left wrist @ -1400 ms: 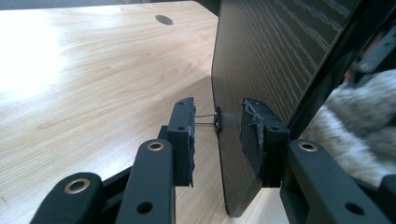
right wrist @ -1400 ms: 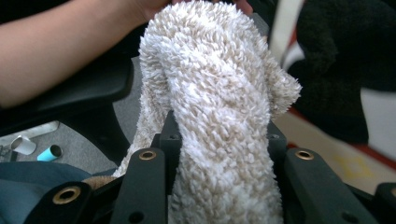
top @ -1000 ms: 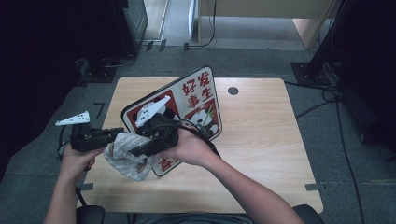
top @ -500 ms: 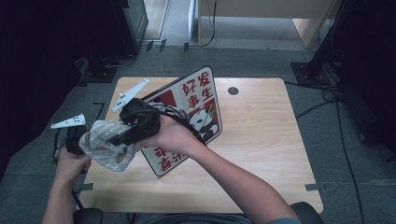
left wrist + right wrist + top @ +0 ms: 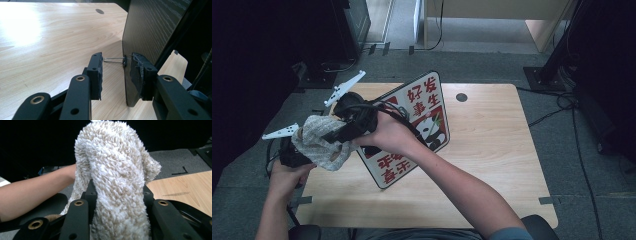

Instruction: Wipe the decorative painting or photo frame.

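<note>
Fluffy cloth [image 5: 117, 177] clamped in right gripper [image 5: 117, 195] fingers, hiding left gripper [image 5: 116, 71], just opening, parted beside signboard [image 5: 419, 125] edge on counter [image 5: 492, 150].

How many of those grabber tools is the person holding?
2. The left gripper has its fingers open around the sign board's edge. The right gripper is clamped on a fluffy cloth.
</note>
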Tool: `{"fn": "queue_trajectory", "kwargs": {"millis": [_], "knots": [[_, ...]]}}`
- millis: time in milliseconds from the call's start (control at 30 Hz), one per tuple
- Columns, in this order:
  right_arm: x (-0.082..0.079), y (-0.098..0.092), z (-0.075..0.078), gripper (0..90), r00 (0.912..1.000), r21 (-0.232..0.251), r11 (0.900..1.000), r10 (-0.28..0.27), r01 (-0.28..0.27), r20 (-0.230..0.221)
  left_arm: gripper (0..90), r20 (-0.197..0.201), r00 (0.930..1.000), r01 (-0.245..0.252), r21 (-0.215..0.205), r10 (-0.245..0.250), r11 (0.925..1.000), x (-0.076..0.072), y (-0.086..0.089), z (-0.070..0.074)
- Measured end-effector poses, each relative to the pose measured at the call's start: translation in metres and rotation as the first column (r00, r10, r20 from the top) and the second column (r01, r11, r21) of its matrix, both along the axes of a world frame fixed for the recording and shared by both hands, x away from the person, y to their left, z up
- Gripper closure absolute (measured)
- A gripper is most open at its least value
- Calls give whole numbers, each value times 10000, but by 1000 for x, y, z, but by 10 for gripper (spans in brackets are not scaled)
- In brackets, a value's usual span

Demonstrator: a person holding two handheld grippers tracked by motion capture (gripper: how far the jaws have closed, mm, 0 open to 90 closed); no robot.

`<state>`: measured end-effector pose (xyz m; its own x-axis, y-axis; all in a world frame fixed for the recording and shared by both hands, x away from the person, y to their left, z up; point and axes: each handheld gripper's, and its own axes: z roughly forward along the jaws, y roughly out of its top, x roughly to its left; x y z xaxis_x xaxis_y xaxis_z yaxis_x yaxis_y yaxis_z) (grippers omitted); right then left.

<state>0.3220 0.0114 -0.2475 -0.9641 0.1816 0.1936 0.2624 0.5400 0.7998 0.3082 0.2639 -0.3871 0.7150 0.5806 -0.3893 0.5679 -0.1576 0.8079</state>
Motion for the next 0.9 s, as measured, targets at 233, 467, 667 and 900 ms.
{"fn": "queue_trajectory", "kwargs": {"millis": [233,467,667,900], "knots": [[5,-7,-3,644,9995,-149,9998,-143,139,-274,625,29,10000,-26,-9,26,10000,-1,1,0],[6,-11,-8,644,9981,-241,9992,-325,313,-522,623,34,10000,-4,49,4,10000,-1,1,0],[5,-9,-7,644,9982,-227,9993,-323,311,-507,623,27,10000,-12,52,11,10000,0,1,0],[4,-3,-8,643,9984,-291,9990,-353,341,-436,620,32,10000,-94,1,94,10000,-1,5,0]]}}
